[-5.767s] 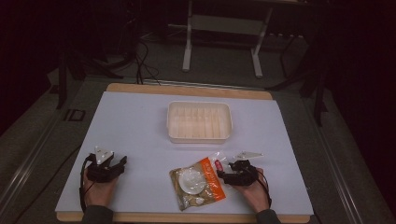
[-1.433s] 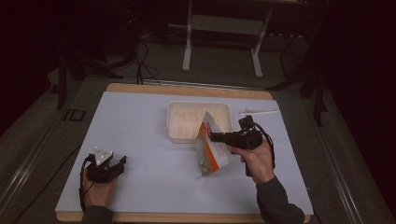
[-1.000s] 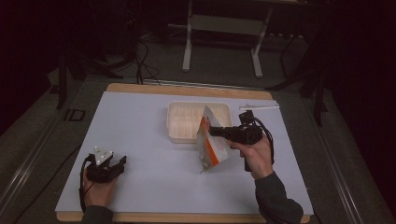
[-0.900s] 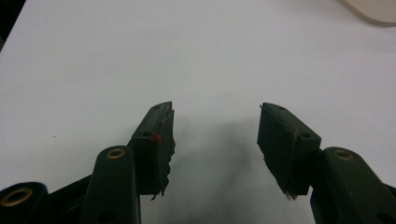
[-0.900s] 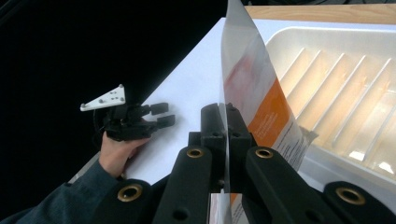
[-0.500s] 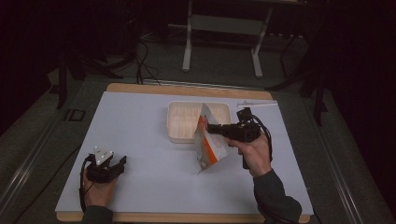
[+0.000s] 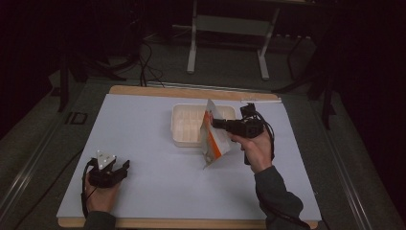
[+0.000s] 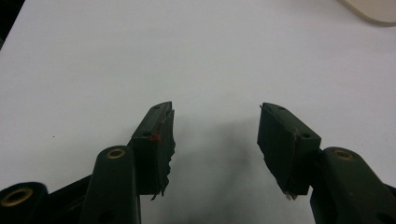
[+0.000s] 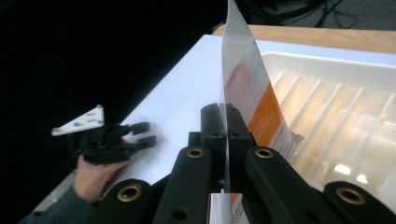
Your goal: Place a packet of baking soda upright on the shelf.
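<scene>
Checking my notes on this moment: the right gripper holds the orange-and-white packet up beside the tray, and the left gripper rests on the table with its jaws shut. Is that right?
Not quite. The left gripper rests on the table with its jaws open and nothing between them, as the left gripper view shows. The rest stands: the right gripper is shut on the packet, held up beside the tray.

A white sheet (image 7: pixel 143 124) covers a wooden table (image 7: pixel 191 91) in a dark room. Behind it, a grey metal stand (image 7: pixel 229 28) rises from grey floor (image 7: pixel 163 62), with black cables (image 7: pixel 143 52) trailing nearby. The edges fade into shadow.
</scene>
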`<state>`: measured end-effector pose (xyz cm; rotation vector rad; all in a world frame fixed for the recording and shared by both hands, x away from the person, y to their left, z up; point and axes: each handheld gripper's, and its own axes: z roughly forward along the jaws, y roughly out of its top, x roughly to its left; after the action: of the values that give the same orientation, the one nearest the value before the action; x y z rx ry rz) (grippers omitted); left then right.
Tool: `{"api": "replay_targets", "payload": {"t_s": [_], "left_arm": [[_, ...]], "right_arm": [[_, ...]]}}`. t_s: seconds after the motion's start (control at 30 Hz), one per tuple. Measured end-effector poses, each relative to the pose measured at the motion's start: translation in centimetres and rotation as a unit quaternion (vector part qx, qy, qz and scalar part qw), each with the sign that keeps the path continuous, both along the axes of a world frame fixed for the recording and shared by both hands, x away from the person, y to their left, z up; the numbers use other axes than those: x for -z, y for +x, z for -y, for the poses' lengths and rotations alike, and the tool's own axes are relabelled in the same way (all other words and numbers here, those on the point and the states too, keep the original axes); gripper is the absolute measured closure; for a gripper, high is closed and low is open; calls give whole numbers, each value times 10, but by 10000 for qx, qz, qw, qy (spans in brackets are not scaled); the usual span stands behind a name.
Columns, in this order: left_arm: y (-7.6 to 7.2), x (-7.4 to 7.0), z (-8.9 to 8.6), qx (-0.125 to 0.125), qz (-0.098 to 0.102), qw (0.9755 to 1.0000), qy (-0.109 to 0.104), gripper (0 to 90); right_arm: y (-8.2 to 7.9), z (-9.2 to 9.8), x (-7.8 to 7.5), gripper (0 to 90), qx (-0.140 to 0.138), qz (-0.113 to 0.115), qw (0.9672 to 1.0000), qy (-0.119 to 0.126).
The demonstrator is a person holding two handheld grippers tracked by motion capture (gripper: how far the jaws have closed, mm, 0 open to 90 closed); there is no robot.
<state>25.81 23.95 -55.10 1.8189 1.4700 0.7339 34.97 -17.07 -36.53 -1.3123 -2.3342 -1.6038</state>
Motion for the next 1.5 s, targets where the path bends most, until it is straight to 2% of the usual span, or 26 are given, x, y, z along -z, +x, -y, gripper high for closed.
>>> {"api": "replay_targets", "payload": {"t_s": [0.67, 1.03, 1.3, 1.5], "left_arm": [[0, 0, 0, 1, 1, 10000, 4, 454], [0, 0, 0, 8, 6, 10000, 7, 455], [0, 0, 0, 16, 20, 10000, 4, 454], [0, 0, 0, 18, 12, 10000, 4, 454]], "right_arm": [[23, -6, -2, 900, 538, 261, 9982, -55], [37, -15, -8, 900, 742, 500, 9955, -302], [50, -15, -8, 900, 843, 557, 9947, -196], [54, -19, -7, 900, 951, 788, 9923, -133]]}}
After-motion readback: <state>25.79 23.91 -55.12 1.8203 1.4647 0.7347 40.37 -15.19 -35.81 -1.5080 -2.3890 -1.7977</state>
